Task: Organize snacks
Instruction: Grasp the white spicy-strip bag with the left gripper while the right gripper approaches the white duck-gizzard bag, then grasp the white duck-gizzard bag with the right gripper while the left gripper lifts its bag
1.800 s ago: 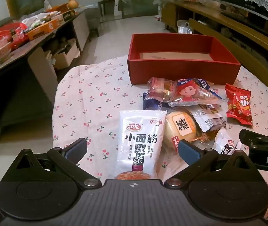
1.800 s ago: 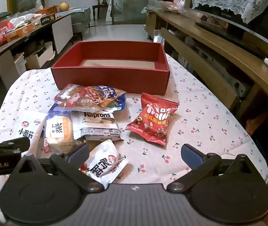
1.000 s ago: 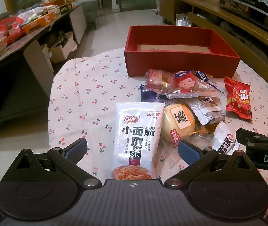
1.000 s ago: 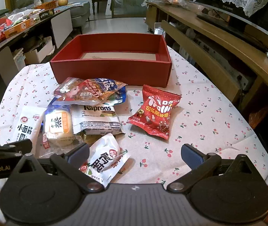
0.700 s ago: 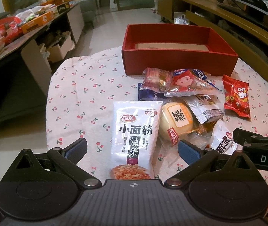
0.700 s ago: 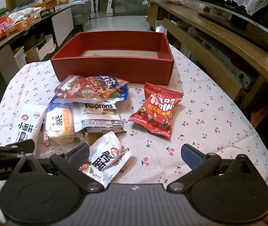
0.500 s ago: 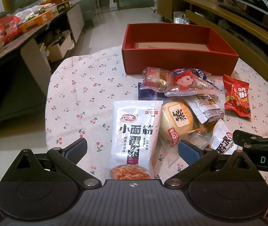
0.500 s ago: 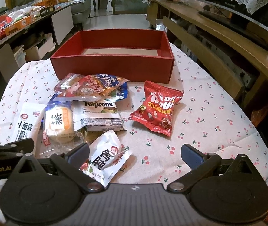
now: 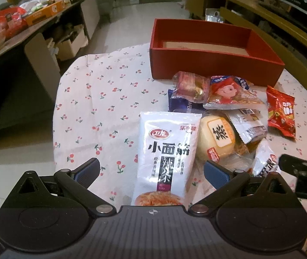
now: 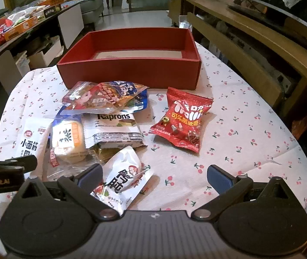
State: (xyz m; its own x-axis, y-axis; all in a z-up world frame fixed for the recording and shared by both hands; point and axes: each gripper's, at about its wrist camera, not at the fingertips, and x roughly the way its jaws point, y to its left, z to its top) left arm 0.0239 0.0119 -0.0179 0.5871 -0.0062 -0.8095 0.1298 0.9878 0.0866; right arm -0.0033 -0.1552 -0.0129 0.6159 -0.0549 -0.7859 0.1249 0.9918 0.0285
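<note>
Closer now, left gripper (image 9: 151,171) fingers (image 9: 88,170) spread wide, straddling the white noodle packet (image 9: 167,151), untouched.

Snack pile blocks the near wall of the red box

Packets crowd before the red box (image 10: 129,73); bare cherry-print tablecloth (image 9: 101,99) lies open left of the pile, and right beyond the red gummy packet (image 10: 182,119).

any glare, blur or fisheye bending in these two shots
Left wrist view: glare washes the top of the white spicy-strip packet, its lower print looks soft, and the red box rim bows with the fisheye. Right wrist view: sharper, mild sheen on the red gummy bag, wooden bench curving at the edge, corners vignetted black.
</note>
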